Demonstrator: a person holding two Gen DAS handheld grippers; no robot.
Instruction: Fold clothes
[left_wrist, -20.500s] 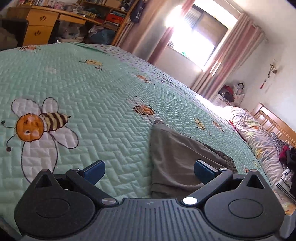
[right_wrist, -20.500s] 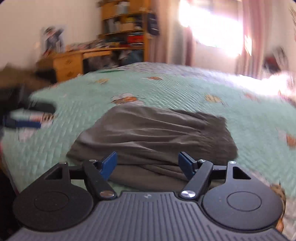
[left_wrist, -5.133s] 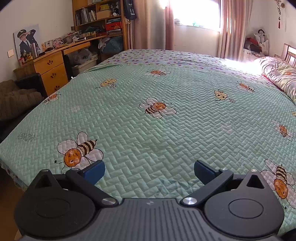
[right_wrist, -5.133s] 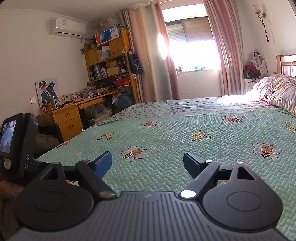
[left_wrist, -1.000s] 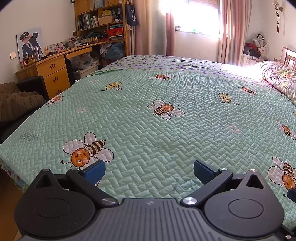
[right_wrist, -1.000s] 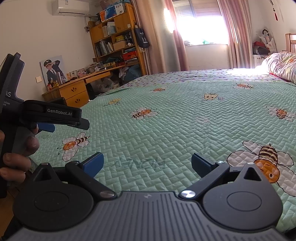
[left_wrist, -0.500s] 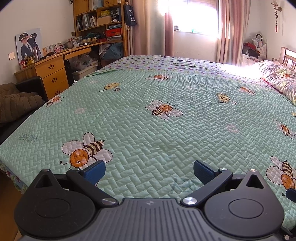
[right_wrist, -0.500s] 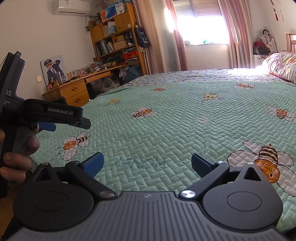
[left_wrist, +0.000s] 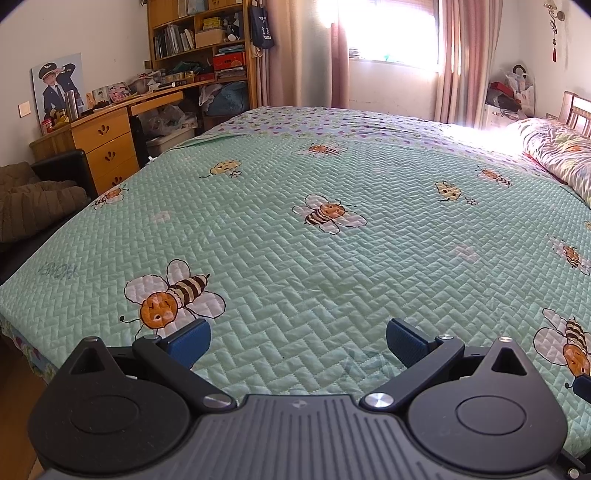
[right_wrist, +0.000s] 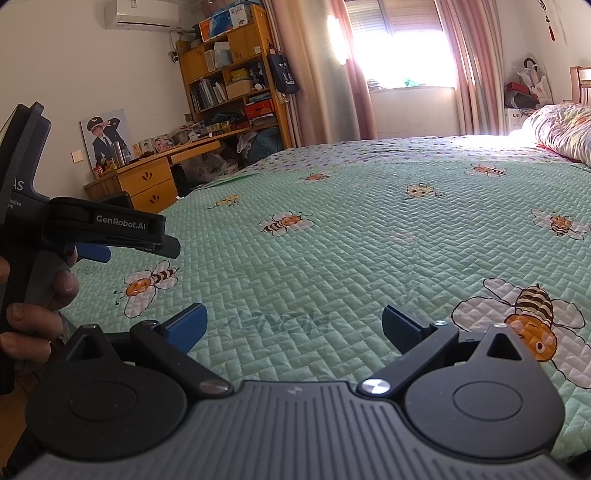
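Observation:
No garment lies on the green bee-print quilt (left_wrist: 332, 266) (right_wrist: 351, 258) in either view. My left gripper (left_wrist: 297, 341) hovers open over the quilt's near edge, nothing between its blue pads. My right gripper (right_wrist: 291, 326) is open too, held low over the same edge. In the right wrist view the left gripper (right_wrist: 92, 236) appears from the side at far left, gripped by a person's hand (right_wrist: 33, 302). A brown ribbed garment (left_wrist: 33, 206) is heaped on a dark chair to the left of the bed.
A wooden desk with drawers (left_wrist: 107, 144) and a bookshelf (left_wrist: 203, 40) stand beyond the bed's left side. Curtains and a bright window (left_wrist: 388, 33) fill the far wall. A floral duvet (left_wrist: 557, 155) lies at the bed's right, by the headboard (left_wrist: 576, 107).
Over the last second both views barely shift; the grippers stay open. The grey garment seen on the quilt 20 s ago is gone from view.

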